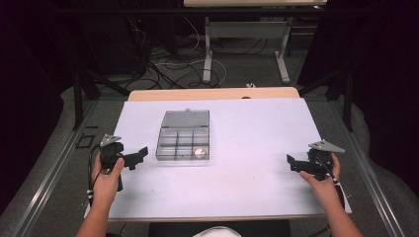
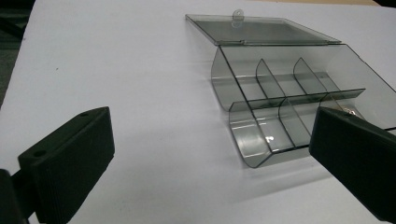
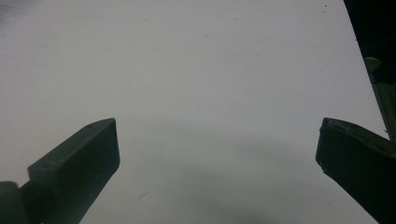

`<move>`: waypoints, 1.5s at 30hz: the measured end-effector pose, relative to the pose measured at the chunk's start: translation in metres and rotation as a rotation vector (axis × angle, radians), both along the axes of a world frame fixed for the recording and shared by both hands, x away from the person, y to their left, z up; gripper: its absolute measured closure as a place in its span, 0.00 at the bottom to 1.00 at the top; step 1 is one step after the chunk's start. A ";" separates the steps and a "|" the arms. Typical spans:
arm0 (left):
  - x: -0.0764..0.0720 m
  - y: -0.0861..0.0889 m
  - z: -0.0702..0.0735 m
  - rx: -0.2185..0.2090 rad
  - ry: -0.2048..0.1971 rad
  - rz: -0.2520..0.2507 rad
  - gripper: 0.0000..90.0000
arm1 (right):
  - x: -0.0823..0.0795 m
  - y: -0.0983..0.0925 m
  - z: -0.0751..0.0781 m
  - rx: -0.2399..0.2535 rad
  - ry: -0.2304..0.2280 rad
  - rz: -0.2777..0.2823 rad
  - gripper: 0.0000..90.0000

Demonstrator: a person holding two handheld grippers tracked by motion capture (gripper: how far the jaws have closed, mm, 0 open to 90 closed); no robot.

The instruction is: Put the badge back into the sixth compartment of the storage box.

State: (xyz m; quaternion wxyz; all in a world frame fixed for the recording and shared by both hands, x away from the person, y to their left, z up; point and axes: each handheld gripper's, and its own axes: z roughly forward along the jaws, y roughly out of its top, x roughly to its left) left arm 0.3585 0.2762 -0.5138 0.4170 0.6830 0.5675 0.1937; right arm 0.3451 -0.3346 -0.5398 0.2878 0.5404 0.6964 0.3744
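- My left gripper (image 1: 140, 157) has its jaws spread wide with nothing between them, near the table's (image 1: 247, 187) left edge and pointing at the box.
- My right gripper (image 1: 292, 163) is spread wide and empty too, at the right edge, well apart from the box.
- The clear compartment box (image 1: 184, 144) sits left of the table's centre, its lid (image 1: 186, 118) folded back flat.
- I see a small round silvery piece (image 1: 199, 153) in the box's near right compartment.

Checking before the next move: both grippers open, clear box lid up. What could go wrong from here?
1. The clear box looks light and sits loose on the table; a push from the left gripper may slide it rather than close it.
2. The lid lies flat behind; the jaws may slip on it.
3. The small round piece could jump out if the box is jolted.
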 end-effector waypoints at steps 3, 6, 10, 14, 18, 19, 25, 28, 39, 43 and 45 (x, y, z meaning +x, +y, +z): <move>-0.001 0.005 -0.008 -0.004 0.007 0.007 0.01 | 0.000 0.000 0.000 0.002 -0.003 0.004 0.00; -0.001 0.009 -0.013 -0.004 0.012 0.019 0.01 | 0.001 0.000 -0.001 0.002 -0.003 0.002 0.00; -0.001 0.012 -0.016 0.007 0.022 0.026 0.01 | 0.001 -0.001 -0.001 0.006 -0.001 0.000 0.00; -0.001 0.014 -0.020 0.007 0.022 0.030 0.01 | 0.001 -0.002 -0.001 0.006 0.000 0.002 0.00; -0.001 0.016 -0.024 0.011 0.029 0.034 0.01 | 0.001 -0.002 -0.002 0.008 0.005 0.001 0.00; 0.000 0.017 -0.025 0.015 0.031 0.034 0.01 | 0.001 -0.002 -0.002 0.002 0.005 0.004 0.00; 0.001 0.021 -0.030 0.032 0.050 0.051 0.01 | 0.002 -0.001 -0.003 0.006 0.010 0.001 0.00; 0.002 0.025 -0.033 0.030 0.058 0.062 0.01 | 0.002 -0.001 -0.003 0.004 0.013 0.002 0.00; 0.001 0.026 -0.035 0.021 0.053 0.076 0.02 | 0.003 0.000 -0.005 0.004 0.003 -0.005 0.00; 0.001 0.025 -0.034 0.022 0.052 0.070 0.02 | 0.003 -0.001 -0.004 0.004 0.014 0.003 0.00; 0.001 0.024 -0.034 0.022 0.053 0.069 0.02 | 0.003 -0.001 -0.004 0.007 0.018 0.004 0.00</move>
